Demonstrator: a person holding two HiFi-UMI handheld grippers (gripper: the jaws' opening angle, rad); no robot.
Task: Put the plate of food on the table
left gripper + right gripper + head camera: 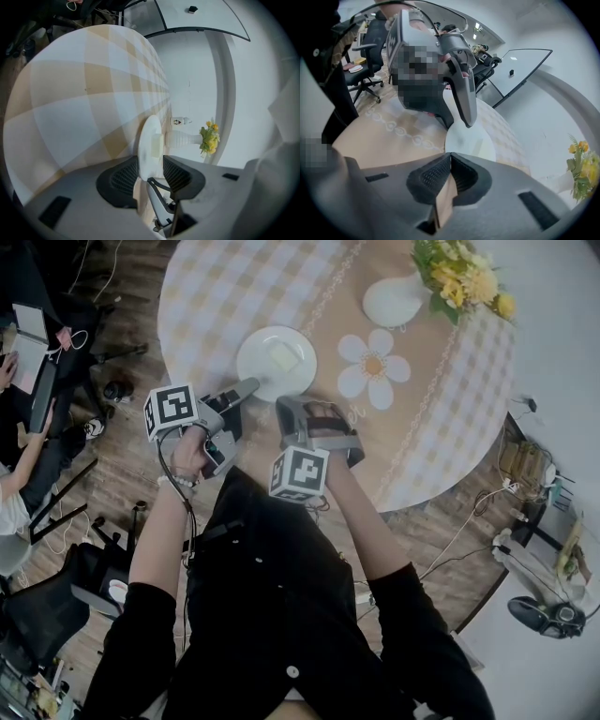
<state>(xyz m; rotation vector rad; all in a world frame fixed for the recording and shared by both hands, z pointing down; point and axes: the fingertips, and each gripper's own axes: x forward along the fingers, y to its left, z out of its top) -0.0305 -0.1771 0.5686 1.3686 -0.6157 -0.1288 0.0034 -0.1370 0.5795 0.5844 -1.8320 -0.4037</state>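
Note:
A white plate (pixel 277 362) with a pale block of food (pixel 284 356) lies flat on the checked cloth of the round table (pixel 216 296), near its front edge. My left gripper (pixel 248 387) reaches the plate's near rim. In the left gripper view the plate (pixel 150 140) stands edge-on between the spread jaws of the left gripper (pixel 151 165), which is open. My right gripper (pixel 286 409) hovers just right of it, in front of the plate. Its pads meet with nothing between them (pixel 450 161), and its view shows the plate (pixel 471 143) under the left gripper's finger (pixel 466 108).
A white vase (pixel 394 301) of yellow flowers (pixel 459 273) and a daisy-shaped mat (pixel 373 367) sit further back on the table. Office chairs (pixel 365 61), a seated person (pixel 14 474) and cables stand around on the wooden floor.

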